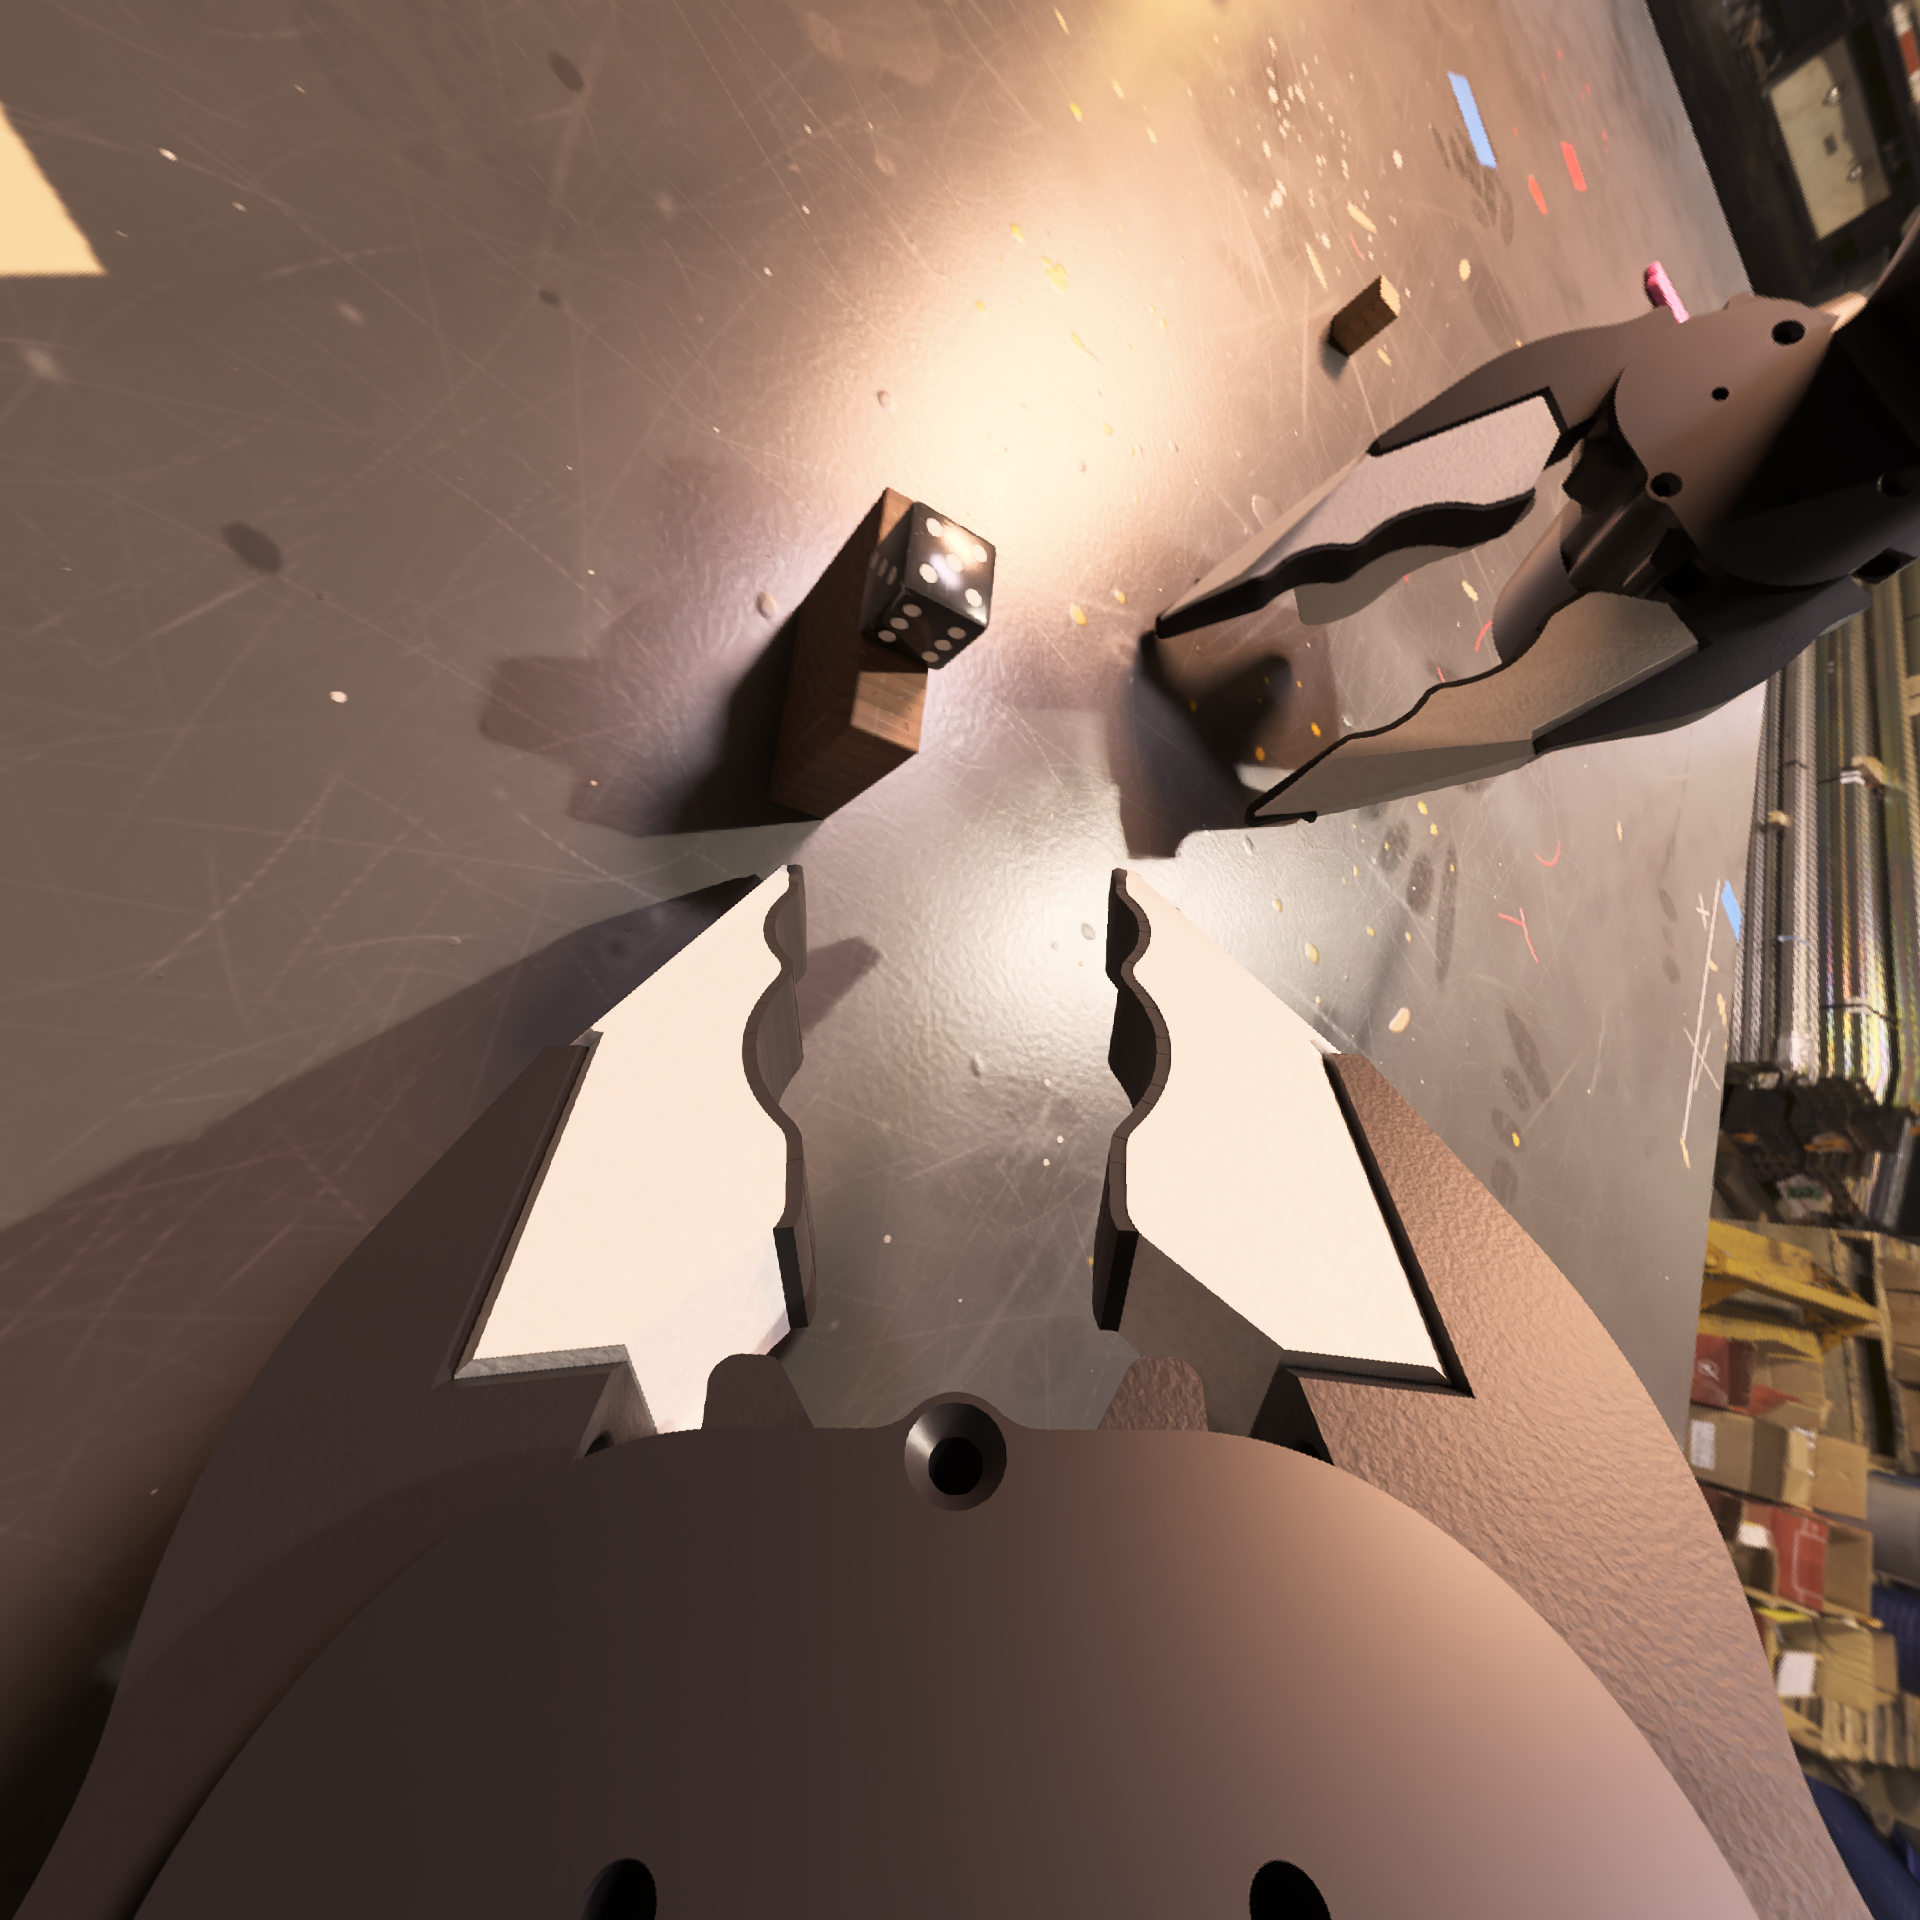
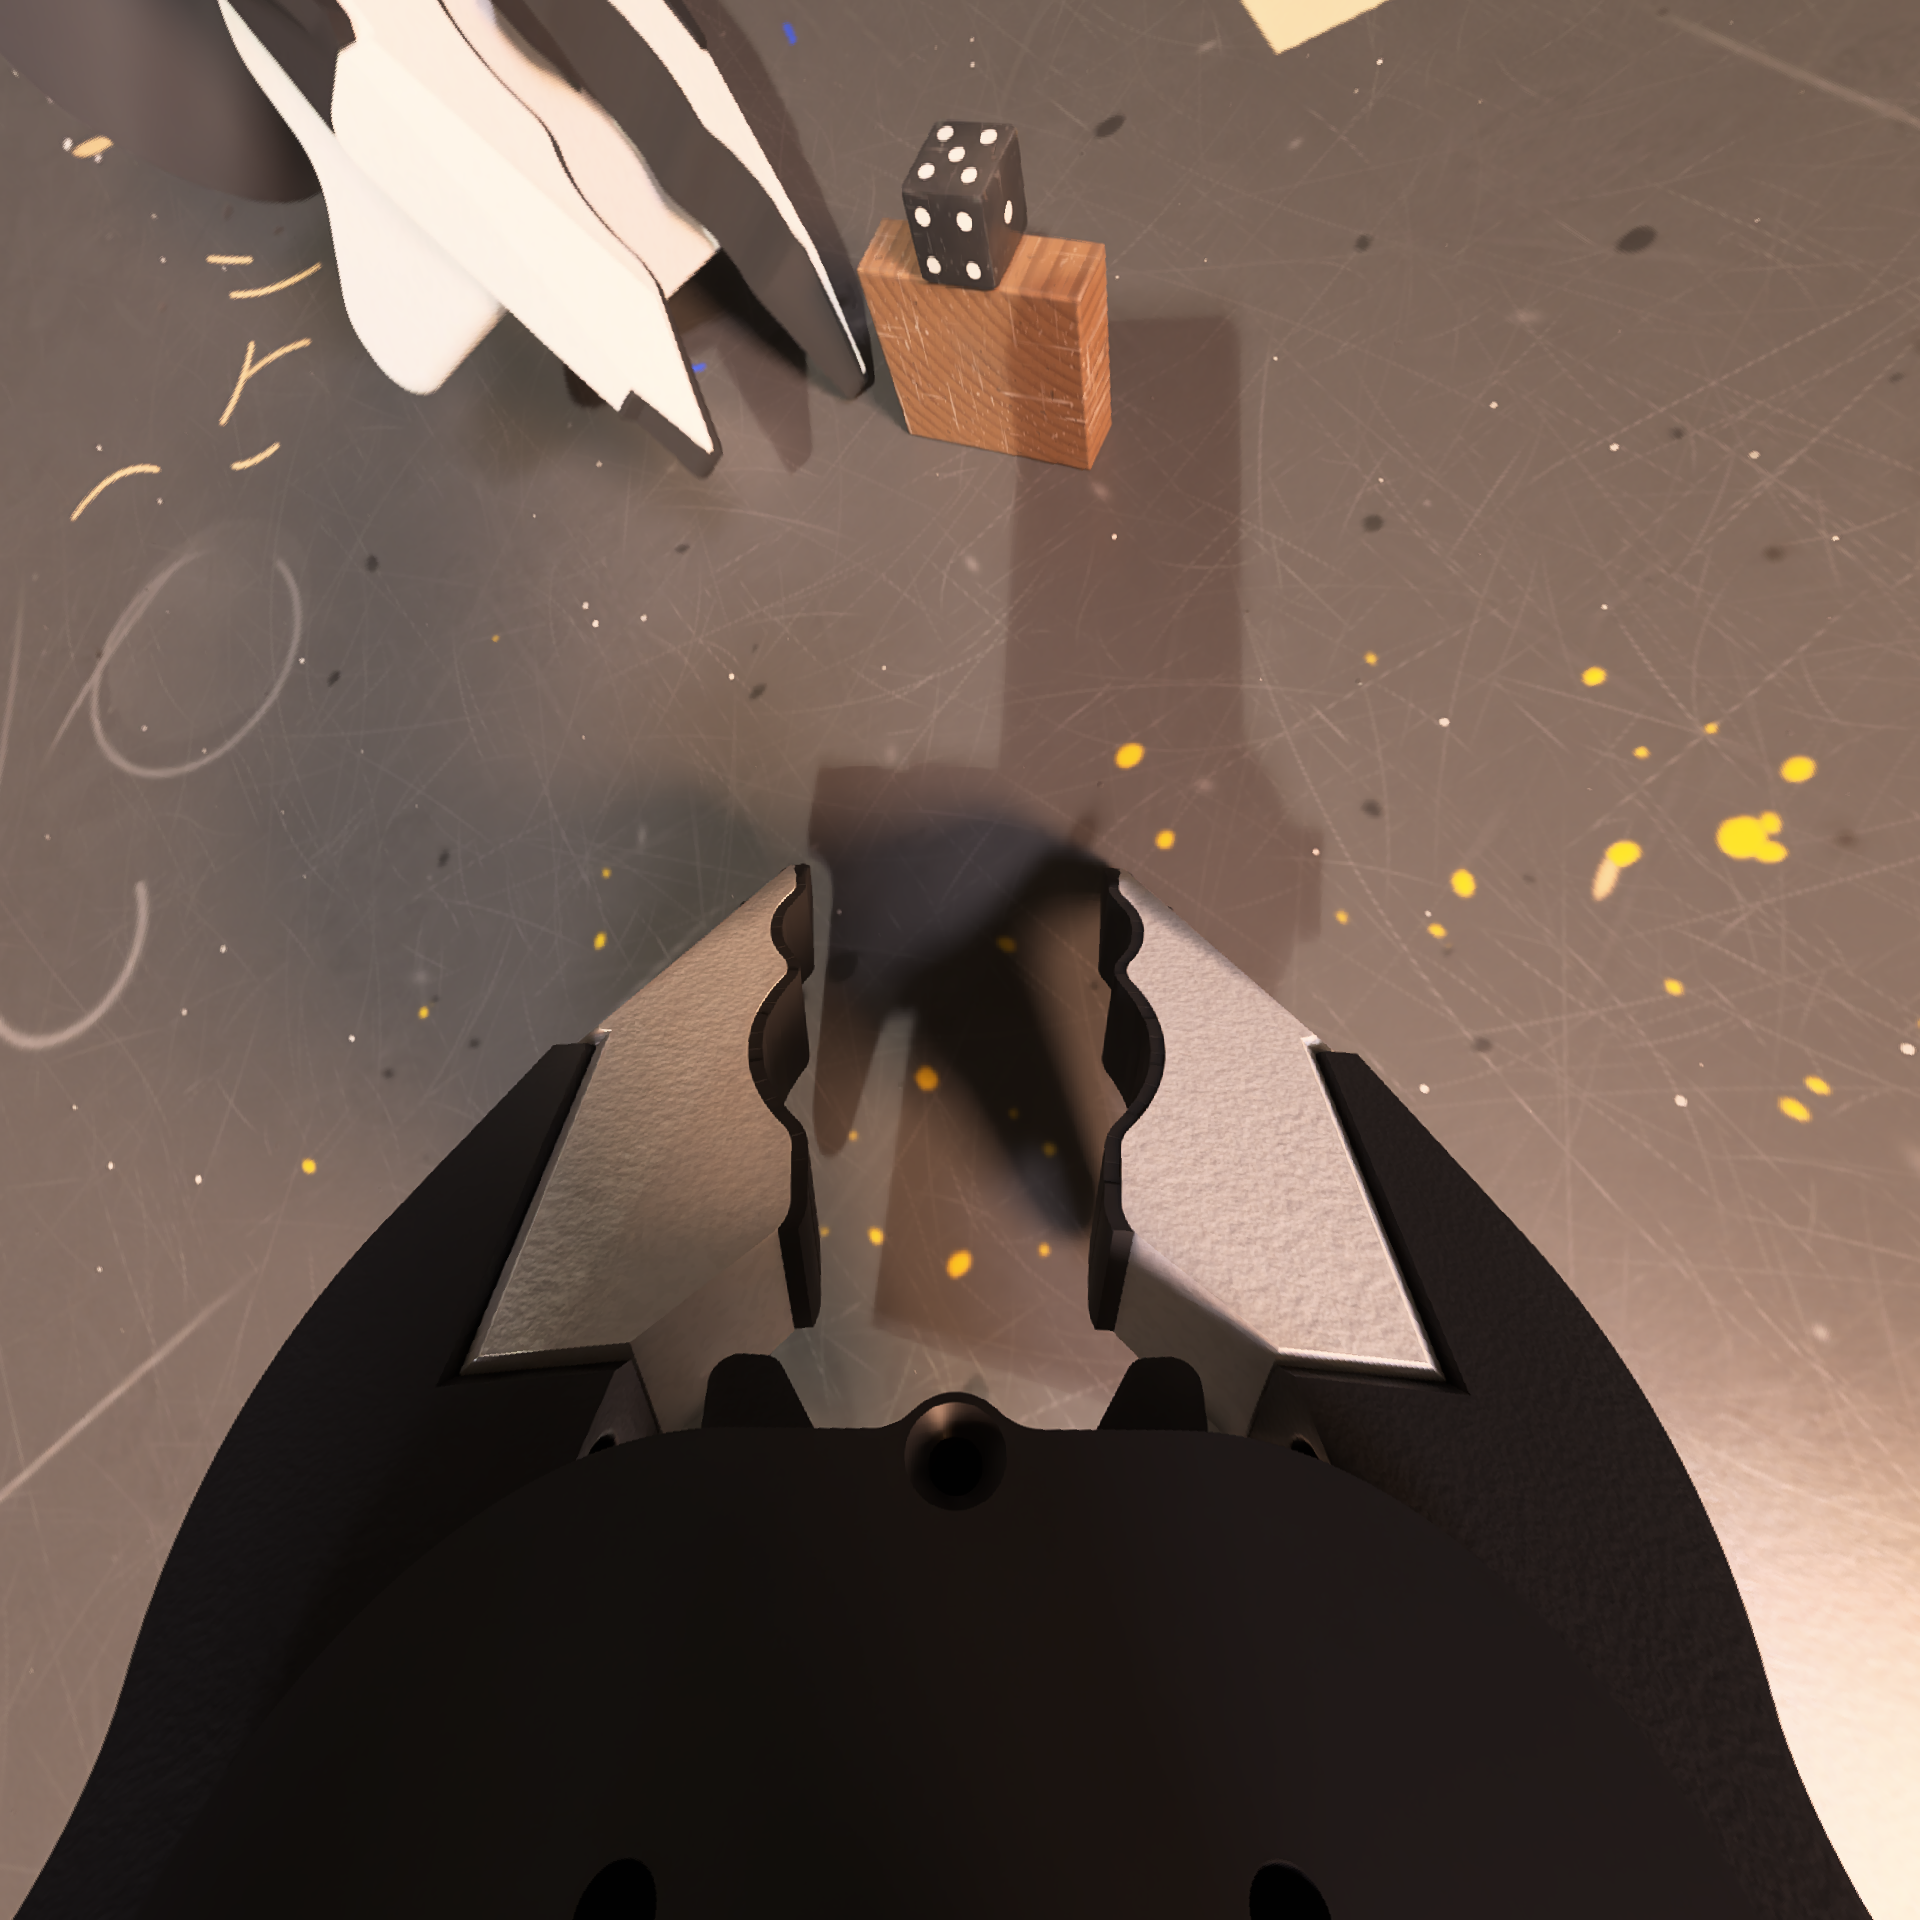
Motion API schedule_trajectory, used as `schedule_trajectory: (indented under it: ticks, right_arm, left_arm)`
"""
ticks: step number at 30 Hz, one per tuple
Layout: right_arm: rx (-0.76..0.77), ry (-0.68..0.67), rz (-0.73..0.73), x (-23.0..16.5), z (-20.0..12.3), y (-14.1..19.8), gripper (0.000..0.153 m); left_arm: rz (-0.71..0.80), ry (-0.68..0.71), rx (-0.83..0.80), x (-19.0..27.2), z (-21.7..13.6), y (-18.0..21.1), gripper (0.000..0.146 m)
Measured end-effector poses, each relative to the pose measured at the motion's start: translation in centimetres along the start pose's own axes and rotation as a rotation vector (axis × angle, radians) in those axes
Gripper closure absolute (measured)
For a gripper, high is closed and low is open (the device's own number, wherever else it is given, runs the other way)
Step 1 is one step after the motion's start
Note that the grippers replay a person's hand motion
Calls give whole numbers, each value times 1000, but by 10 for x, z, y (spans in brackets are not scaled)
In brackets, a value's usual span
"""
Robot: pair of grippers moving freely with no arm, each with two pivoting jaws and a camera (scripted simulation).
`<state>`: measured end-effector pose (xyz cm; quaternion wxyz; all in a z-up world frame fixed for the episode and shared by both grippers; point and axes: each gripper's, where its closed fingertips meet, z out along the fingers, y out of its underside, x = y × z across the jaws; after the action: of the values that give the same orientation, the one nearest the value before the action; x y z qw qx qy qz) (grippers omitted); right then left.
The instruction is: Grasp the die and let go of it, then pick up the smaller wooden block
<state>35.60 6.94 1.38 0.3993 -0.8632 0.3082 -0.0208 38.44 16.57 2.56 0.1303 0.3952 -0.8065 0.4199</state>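
A black die point(image 1: 928, 597) with white pips rests on top of a large upright wooden block point(image 1: 847, 717); both show in the right wrist view too, the die point(image 2: 964, 205) on the block point(image 2: 992, 353). A smaller wooden block point(image 1: 1364, 315) lies far off on the table. My left gripper point(image 1: 956, 883) is open and empty, just short of the large block. My right gripper point(image 2: 956, 883) is open and empty, well back from the block; it shows in the left wrist view point(image 1: 1205, 717) to the right of the block. The left gripper point(image 2: 779, 416) shows beside the block in the right wrist view.
The scratched grey table point(image 1: 416, 416) is speckled with paint. A small pink thing point(image 1: 1662, 286) lies near the table's far edge. Stacked cardboard and shelving point(image 1: 1818, 1351) lie beyond the table's right edge. A pale sheet point(image 2: 1309, 21) lies at the top.
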Motion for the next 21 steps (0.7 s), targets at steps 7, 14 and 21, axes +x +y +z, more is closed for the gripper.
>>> schedule_trajectory:
  ticks: [7,14,21]
  right_arm:
    - [-1,3,17,1,5,-6,92]
    - [14,-16,43,13,6,-12,92]
    - [8,-48,18,27,10,-20,94]
  left_arm:
    - [-5,0,5,6,4,3,90]
    - [-27,-39,35,18,10,8,89]
    - [-80,-82,106,33,16,14,85]
